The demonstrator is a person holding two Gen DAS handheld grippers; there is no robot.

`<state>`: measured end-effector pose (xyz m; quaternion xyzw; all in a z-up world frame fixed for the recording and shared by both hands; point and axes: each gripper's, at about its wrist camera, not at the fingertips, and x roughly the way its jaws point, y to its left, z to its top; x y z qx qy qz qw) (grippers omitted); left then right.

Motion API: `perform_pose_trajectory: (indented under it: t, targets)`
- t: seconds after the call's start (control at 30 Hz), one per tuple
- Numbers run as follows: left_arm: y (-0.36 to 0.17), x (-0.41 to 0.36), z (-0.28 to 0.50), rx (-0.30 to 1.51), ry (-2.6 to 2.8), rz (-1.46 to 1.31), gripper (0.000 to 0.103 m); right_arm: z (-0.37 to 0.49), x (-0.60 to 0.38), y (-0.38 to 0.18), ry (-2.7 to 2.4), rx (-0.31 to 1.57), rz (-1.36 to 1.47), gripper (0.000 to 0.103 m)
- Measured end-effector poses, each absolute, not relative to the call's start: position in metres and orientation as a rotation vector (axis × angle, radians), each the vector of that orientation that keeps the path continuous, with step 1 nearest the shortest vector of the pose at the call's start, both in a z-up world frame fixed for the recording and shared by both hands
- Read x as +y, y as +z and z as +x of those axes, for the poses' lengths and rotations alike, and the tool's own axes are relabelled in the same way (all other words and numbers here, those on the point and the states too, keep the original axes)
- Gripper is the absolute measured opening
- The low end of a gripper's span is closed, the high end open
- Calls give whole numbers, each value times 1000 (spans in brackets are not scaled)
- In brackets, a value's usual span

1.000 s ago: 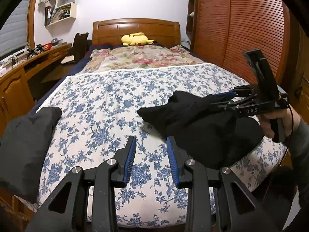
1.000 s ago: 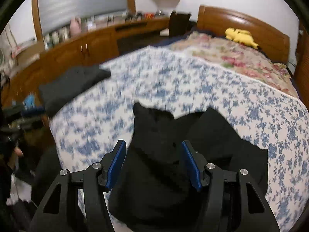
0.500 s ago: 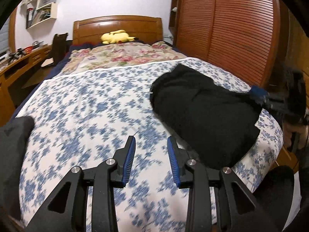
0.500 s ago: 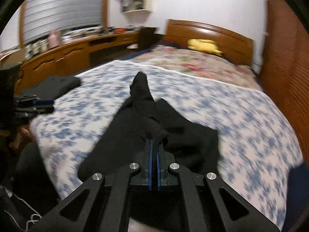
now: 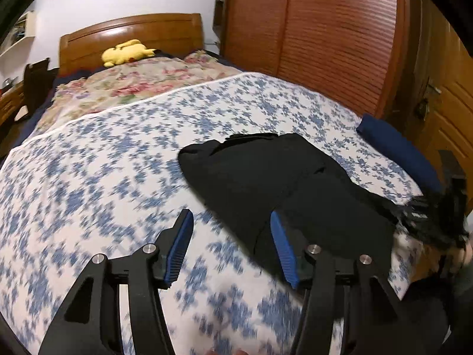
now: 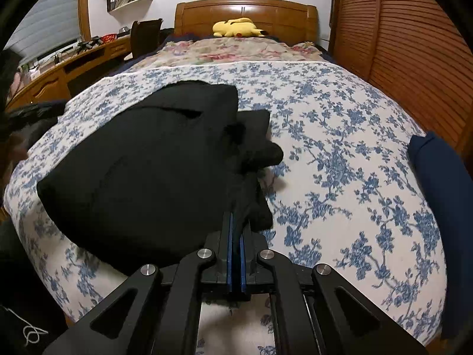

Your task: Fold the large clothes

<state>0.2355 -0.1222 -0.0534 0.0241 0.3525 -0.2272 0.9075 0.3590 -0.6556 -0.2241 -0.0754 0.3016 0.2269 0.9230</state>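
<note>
A black garment (image 5: 280,183) lies bunched on the blue-flowered bedspread (image 5: 88,183) near the foot of the bed. It fills the left half of the right wrist view (image 6: 147,171). My right gripper (image 6: 235,230) is shut on a fold at the garment's near right edge. It shows blurred at the right edge of the left wrist view (image 5: 437,222). My left gripper (image 5: 230,236) is open and empty, low over the bedspread, its right finger (image 5: 283,251) over the garment's near left edge.
A dark blue cushion (image 6: 443,183) lies at the bed's right edge by the slatted wardrobe doors (image 6: 414,44). A yellow plush toy (image 6: 236,28) rests at the headboard on a flowered quilt. A wooden desk (image 6: 59,71) and chair stand left of the bed.
My right gripper has shut on the garment's edge and drawn it toward the foot of the bed. My left gripper has opened wider and swung right toward the garment.
</note>
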Motion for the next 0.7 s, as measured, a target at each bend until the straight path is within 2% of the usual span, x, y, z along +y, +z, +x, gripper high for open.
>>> perform_pose_trajectory:
  t: [0.2,0.27,0.37,0.43,0.5,0.7]
  targets:
    - [-71,-158,268,786,-491,84,56,348,-669,-229,492,594,-128,3]
    - [-78,-166,273,797,-488,104,56,351,-669,-229,494,587,-133,6]
    - [-86,-171,276,803,-488,120,56,354,-671,-230,464,597,-120,23]
    - [-92,-174,276,807,-493,140,56,358,-674,-233,433,601,-109,51]
    - [-98,-175,279,825,-499,147,56,361,-679,-235,436,617,-84,58]
    - [-104,-171,282,848,-510,117,56,347,-683,-214,516,545,14,59]
